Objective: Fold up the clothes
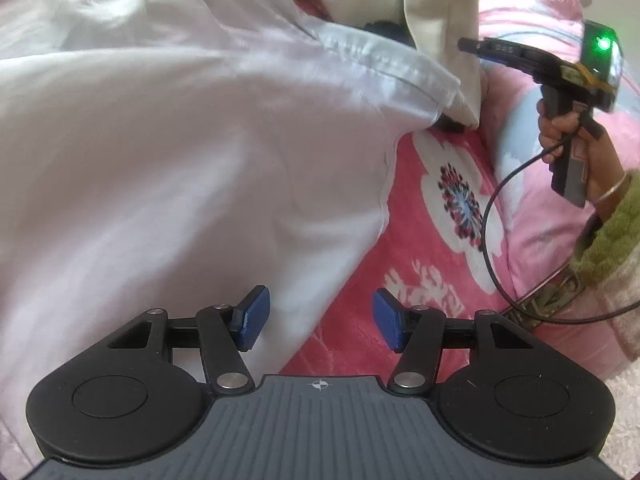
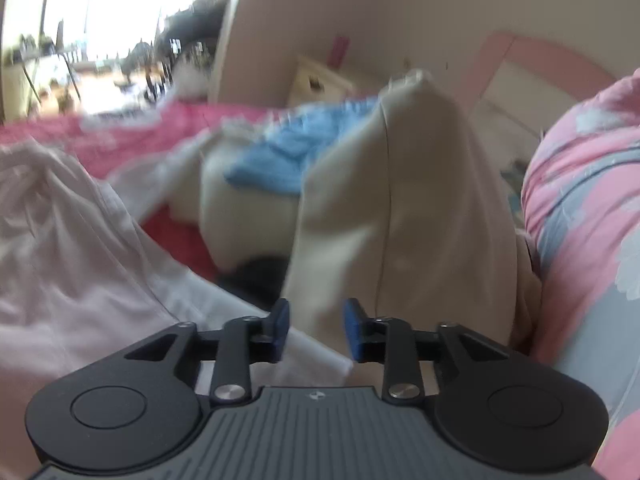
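A large pale pink garment (image 1: 180, 160) lies spread over the bed and fills the left of the left wrist view. My left gripper (image 1: 320, 320) stands open over its right edge, blue pads apart with nothing pressed between them. A cream garment (image 1: 444, 20) is heaped at the pink garment's far corner. My right gripper (image 1: 460, 84) reaches into that heap from the right, held by a hand (image 1: 560, 124). In the right wrist view the right gripper (image 2: 317, 330) is open, and the cream garment (image 2: 400, 208) lies just beyond its pads. The pale pink garment (image 2: 60, 240) lies to its left.
A blue knit piece (image 2: 288, 156) lies on the cream heap. The bed has a pink floral bedspread (image 1: 420, 280). A pink quilt (image 2: 580, 200) bulges on the right. A black cable (image 1: 488, 220) loops below the hand and its green sleeve (image 1: 612, 232). A cabinet (image 2: 316, 80) stands behind.
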A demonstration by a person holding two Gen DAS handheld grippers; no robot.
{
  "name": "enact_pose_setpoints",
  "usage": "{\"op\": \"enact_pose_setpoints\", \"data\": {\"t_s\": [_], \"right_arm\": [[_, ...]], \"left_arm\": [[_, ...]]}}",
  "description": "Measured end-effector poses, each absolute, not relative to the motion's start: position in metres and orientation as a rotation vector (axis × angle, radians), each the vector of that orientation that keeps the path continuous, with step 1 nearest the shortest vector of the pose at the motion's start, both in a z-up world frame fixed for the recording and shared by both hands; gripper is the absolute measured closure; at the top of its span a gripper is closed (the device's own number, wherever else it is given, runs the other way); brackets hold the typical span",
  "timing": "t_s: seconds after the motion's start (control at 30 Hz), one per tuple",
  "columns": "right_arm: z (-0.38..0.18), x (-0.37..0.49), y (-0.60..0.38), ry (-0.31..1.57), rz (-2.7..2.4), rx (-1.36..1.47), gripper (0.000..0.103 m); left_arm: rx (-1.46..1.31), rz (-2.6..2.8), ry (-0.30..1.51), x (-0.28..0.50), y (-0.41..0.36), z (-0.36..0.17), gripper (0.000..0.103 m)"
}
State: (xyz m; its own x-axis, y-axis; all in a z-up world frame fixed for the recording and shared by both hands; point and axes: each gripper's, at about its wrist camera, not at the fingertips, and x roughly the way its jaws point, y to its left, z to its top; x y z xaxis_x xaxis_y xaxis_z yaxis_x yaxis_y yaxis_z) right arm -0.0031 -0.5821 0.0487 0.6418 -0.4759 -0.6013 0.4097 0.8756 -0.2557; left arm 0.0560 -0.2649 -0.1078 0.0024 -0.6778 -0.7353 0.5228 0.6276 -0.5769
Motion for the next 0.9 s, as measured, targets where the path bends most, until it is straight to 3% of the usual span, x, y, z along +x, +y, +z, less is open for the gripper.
{"op": "enact_pose_setpoints", "data": {"t_s": [0.17,0.33,0.63,0.9], "right_arm": [[0.073,0.007,-0.555,0.574,-0.413,-0.064,0.065],[0.086,0.049,-0.495,0.579,-0.106,-0.018,0.065],[0.076,0.137,-0.324,0.839,0.513,0.001,0.065],[0.016,0.128,-0.232,0.952,0.765,0.104,0.065]], "left_arm": [[-0.105,-0.898,1.158,0.053,-0.244,-0.081,0.046],[-0.070,-0.772,1.054,0.042,-0.201,-0.058,0.046],[-0.161,-0.507,1.038,0.021,-0.087,-0.058,0.046],[-0.234,-0.201,1.008,-0.003,0.012,-0.048,0.046]]}}
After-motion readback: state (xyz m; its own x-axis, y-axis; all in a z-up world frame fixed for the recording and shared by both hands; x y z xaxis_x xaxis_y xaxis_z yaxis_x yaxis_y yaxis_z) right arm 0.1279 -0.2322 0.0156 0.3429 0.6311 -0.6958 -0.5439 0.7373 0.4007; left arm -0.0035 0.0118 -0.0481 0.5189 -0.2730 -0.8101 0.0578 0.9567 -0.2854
